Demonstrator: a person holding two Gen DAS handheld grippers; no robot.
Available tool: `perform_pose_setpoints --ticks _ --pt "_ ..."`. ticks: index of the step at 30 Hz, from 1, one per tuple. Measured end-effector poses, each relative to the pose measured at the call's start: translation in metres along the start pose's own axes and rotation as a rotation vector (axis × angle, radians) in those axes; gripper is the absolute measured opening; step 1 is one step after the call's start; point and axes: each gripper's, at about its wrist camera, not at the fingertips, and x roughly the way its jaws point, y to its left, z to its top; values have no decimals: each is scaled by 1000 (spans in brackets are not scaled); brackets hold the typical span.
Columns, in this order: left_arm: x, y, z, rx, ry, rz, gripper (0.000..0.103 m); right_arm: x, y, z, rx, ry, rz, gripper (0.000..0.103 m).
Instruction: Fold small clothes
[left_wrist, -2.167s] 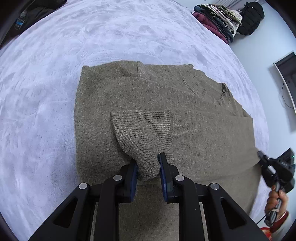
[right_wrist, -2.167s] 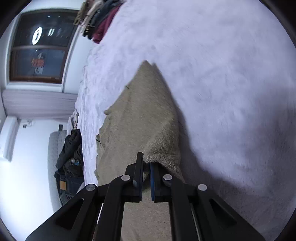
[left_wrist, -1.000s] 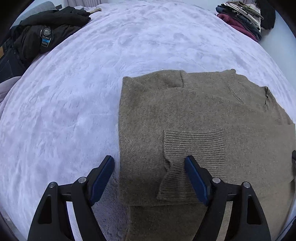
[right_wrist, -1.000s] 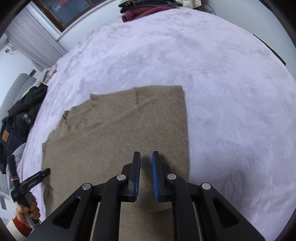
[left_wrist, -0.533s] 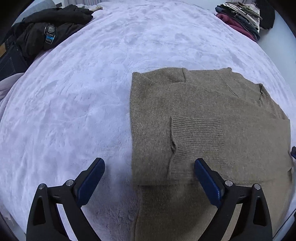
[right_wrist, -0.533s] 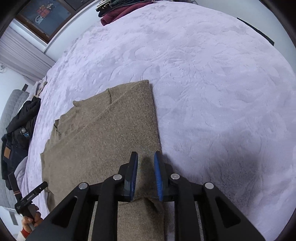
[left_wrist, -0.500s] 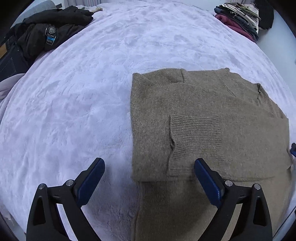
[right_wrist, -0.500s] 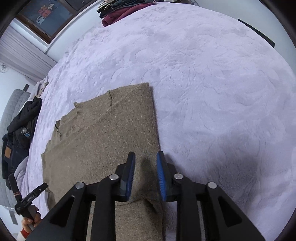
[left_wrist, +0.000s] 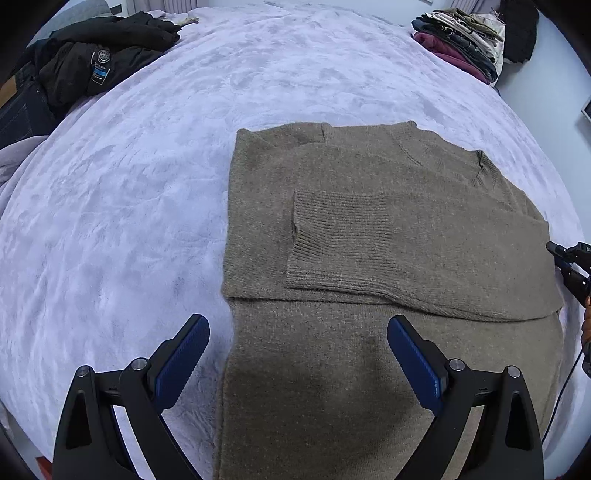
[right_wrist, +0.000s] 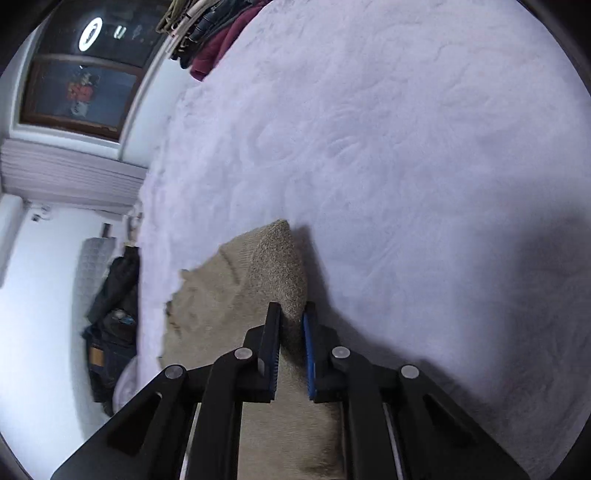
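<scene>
Sweater (right_wrist: 280, 273) edge between right tongs (right_wrist: 291, 325)

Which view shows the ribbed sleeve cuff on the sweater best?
The left wrist view: the ribbed cuff lies flat across the sweater, fully visible. The right wrist view shows only a pinched sweater edge in the right gripper, no cuff.

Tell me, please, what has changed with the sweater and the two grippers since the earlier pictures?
The left gripper let go of the ribbed sleeve cuff, opened wide and drew back; the cuff now lies flat across the sweater. The right gripper, whose jaws have just been closing, has pinched the sweater's folded edge and lifted it off the bedspread. The clothes pile and the black jacket stayed put.
</scene>
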Motion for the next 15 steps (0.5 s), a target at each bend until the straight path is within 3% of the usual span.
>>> perform_pose_setpoints --ticks 1,5,9,11,13,15 --pt "4 -2 -1 -4 14 5 98 1 -1 2 -25 -22 -92 11" --pt "6 -6 -5 -4 20 4 98 -1 -1 0 -15 -39 -111 14" --pt "1 -12 -10 32 32 11 98 -15 18 -17 -110 -18 -173 19" --pt "-5 -15 -13 49 33 11 98 -23 30 -33 -157 0 -178 27" --pt "-9 -19 -17 63 38 11 98 -32 37 -48 -179 12 -177 49" --pt "-12 -22 -20 76 46 10 98 -39 45 -66 -215 17 -181 50"
